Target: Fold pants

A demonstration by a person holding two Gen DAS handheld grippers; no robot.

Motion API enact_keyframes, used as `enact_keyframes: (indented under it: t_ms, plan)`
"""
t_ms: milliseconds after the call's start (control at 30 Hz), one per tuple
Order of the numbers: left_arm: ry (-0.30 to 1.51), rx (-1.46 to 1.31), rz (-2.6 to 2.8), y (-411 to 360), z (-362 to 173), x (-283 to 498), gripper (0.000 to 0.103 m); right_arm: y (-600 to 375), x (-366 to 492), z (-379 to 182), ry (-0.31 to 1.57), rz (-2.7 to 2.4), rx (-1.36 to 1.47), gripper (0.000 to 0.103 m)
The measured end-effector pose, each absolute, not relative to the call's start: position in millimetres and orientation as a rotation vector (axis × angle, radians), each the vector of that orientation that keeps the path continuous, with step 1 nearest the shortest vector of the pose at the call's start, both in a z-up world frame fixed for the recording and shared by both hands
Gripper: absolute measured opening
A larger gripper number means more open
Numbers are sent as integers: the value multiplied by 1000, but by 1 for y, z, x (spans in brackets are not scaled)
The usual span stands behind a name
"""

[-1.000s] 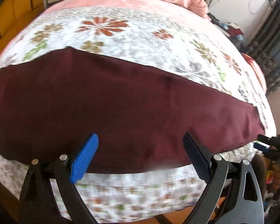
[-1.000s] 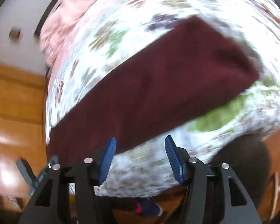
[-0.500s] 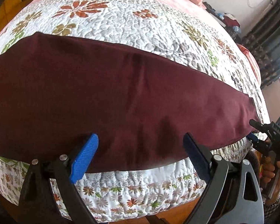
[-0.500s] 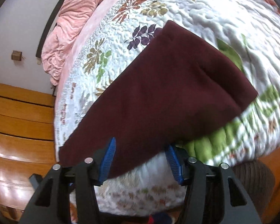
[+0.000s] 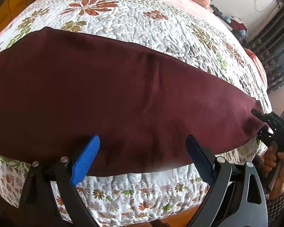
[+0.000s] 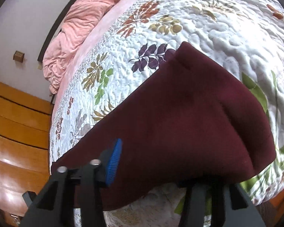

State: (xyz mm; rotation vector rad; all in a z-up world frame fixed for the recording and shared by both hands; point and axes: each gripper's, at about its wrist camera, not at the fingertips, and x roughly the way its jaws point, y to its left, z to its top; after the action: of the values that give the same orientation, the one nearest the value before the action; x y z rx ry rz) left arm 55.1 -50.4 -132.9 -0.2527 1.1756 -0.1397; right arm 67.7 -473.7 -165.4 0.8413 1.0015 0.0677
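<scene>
Dark maroon pants (image 5: 108,98) lie flat across the floral quilt near the bed's front edge, and show in the right wrist view (image 6: 183,119) too. My left gripper (image 5: 142,155) is open, its blue fingers (image 5: 86,158) hovering over the pants' near edge at mid length. My right gripper (image 6: 151,166) is open at the pants' end; its left finger (image 6: 113,162) lies on top of the cloth and the right finger is hidden under the edge. The right gripper also shows in the left wrist view (image 5: 263,124) at the pants' right end.
The white floral quilt (image 5: 142,20) covers the bed, with a crumpled pink blanket (image 6: 79,26) at the head. Wooden panels (image 6: 15,124) stand on one side. Dark curtains (image 5: 274,43) and clutter lie past the far side. The bed edge (image 5: 132,194) drops off below my fingers.
Both grippers moved closer to the pants. The right gripper slid onto the pants' end edge, its right finger now going under the cloth. The left stayed open over the near edge.
</scene>
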Motion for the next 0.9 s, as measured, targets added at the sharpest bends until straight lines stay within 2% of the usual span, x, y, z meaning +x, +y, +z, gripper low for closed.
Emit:
enact_keyframes:
  t_ms: [67, 133, 367, 467, 567, 633, 733, 900]
  plan:
    - [1172, -242, -142, -51, -133, 55, 92, -484, 64, -170, 977, 103, 933, 19]
    - [1161, -243, -133, -49, -129, 54, 92, -495, 59, -164, 924, 151, 1017, 17]
    - [1070, -238, -89, -32, -105, 53, 92, -514, 46, -93, 730, 194, 958, 15]
    - [1114, -240, -67, -28, -121, 58, 92, -526, 50, -110, 827, 69, 909, 15]
    - [1140, -200, -68, -30, -143, 58, 93, -534, 59, -165, 1041, -36, 926, 15]
    - [1127, -121, -81, -39, -143, 55, 94, -536, 56, -171, 1021, -20, 958, 15]
    - [1123, -158, -88, -33, -138, 54, 94, -530, 57, -154, 997, -29, 914, 15]
    - [1083, -291, -77, -13, -116, 50, 94, -480, 71, -80, 922, -40, 642, 15]
